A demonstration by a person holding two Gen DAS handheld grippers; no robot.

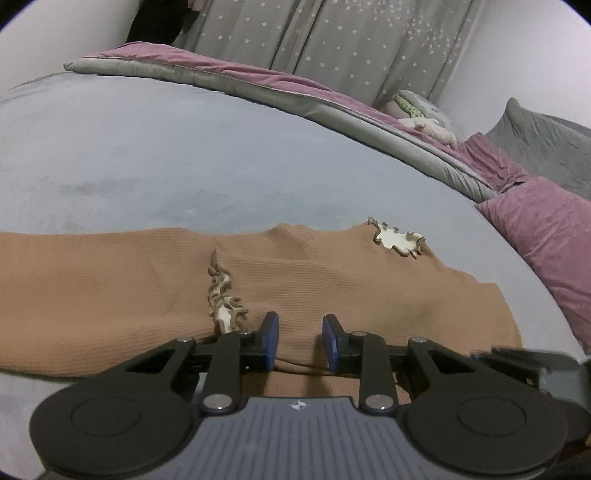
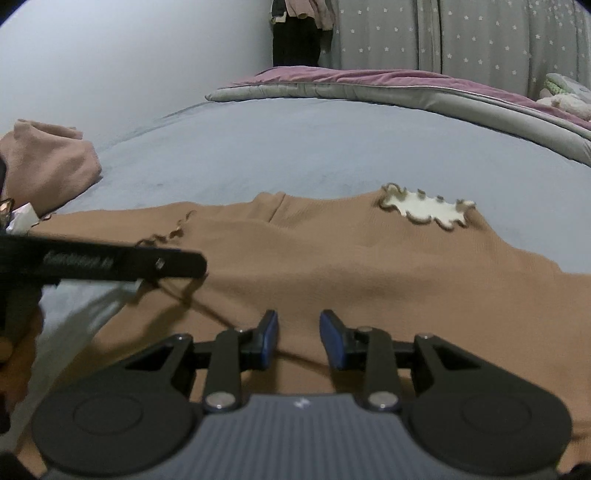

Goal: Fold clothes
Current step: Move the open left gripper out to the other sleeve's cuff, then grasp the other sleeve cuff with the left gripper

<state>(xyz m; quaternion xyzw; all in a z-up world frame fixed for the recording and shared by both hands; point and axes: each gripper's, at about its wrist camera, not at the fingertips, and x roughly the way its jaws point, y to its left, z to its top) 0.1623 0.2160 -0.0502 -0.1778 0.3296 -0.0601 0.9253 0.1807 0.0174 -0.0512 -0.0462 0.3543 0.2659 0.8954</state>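
A tan ribbed garment (image 1: 332,273) lies spread on the blue bed sheet (image 1: 184,155), with cream ruffled trims (image 1: 397,238) on it. My left gripper (image 1: 300,321) sits low over its near part, blue pads apart, cloth showing in the gap but not pinched. In the right wrist view the same garment (image 2: 332,258) fills the foreground, and a dark fold line runs across it under my right gripper (image 2: 298,317). That gripper's pads also stand apart over the cloth. The left gripper's black arm (image 2: 110,262) juts in from the left.
A second, pinkish-tan garment (image 2: 44,158) is bunched at the left by the wall. A pink-and-grey quilt (image 1: 258,79) lies along the far side of the bed. Pink pillows (image 1: 546,229) and soft toys (image 1: 424,118) lie at the right, below a grey starred curtain (image 2: 480,33).
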